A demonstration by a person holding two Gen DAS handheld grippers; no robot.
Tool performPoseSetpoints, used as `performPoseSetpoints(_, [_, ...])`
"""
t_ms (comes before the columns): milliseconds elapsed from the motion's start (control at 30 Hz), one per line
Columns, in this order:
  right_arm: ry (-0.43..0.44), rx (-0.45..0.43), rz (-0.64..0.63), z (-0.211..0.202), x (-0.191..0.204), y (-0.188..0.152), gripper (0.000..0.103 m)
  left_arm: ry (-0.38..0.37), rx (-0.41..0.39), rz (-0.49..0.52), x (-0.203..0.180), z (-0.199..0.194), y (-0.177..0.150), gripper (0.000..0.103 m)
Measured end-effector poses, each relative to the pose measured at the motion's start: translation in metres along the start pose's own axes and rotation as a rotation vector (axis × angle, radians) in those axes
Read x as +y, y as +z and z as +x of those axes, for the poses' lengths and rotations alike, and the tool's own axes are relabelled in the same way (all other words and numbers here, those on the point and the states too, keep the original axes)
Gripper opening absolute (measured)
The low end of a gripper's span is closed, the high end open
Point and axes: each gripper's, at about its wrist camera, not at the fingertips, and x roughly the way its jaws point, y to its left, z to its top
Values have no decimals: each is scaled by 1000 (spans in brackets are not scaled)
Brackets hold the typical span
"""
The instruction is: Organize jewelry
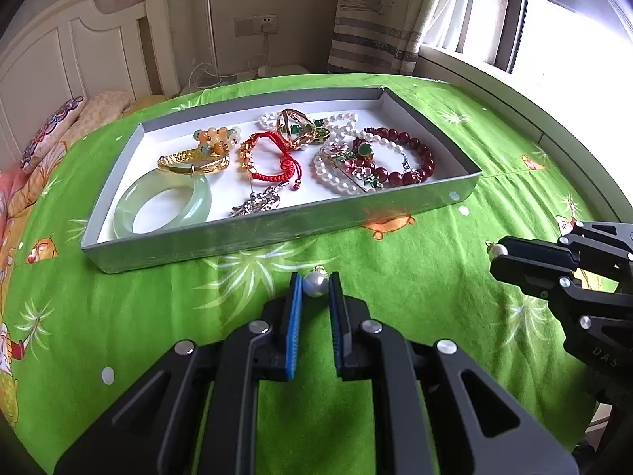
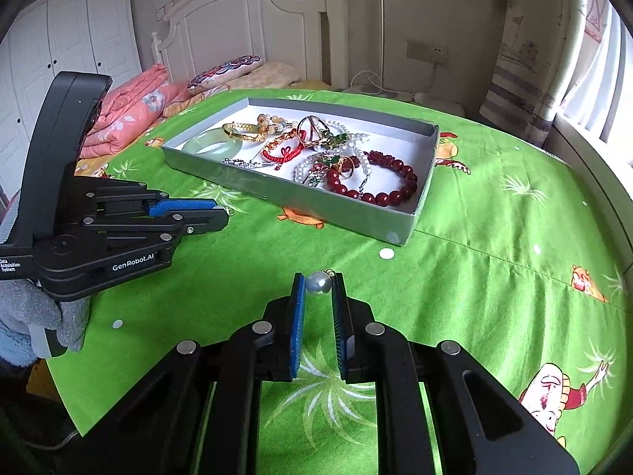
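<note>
Both grippers angled down over the green printed bedsheet [image 1: 415, 316], short of the shallow grey cardboard tray [image 1: 277, 233].

Left gripper [image 1: 315, 289]: lower centre of left wrist view, blue-padded fingers pinched on a round white pearl earring [image 1: 315, 284] with a small gold hook on top, held at the fingertips just above the sheet. Same gripper seen side-on at left of right wrist view [image 2: 221, 215], pointing right, fingers nearly together, only the tiny hook poking past the tips. Grey-gloved hand [image 2: 47, 316] wrapped on its handle at lower left, visible in that view only.

Right gripper [image 2: 319, 285]: lower centre of right wrist view, pads clamped on a second round white pearl earring [image 2: 319, 283], gold hook at top. Seen side-on at right edge of left wrist view [image 1: 496, 255], pointing left, pearl showing at the tips.

Tray in upper middle of both views, white inside, holding a pale green jade bangle [image 1: 162, 206] at its left end, a gold metal bangle [image 1: 194, 162], a red woven cord bracelet [image 1: 273, 162], a white pearl strand [image 1: 336, 174] and a dark red bead bracelet [image 1: 411, 158] at the right end. Pink folded quilt [image 2: 130, 111] at upper left, right wrist view only. Window [image 1: 573, 27] at upper right, clearer in left wrist view.
</note>
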Motion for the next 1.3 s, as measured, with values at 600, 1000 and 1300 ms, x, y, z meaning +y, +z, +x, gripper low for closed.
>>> performPoseSetpoints(600, [5,-53,-6,-10,1,-2,13,40,-61,-42,5,-15,-2,13])
performPoseSetpoints(1000, [10,-145,-21,-16,4,26,13,84,-155,-44,14,-44,25,13])
performPoseSetpoints(1300, [63,-148,13,9,2,55,13,95,-165,-72,29,-35,58,13])
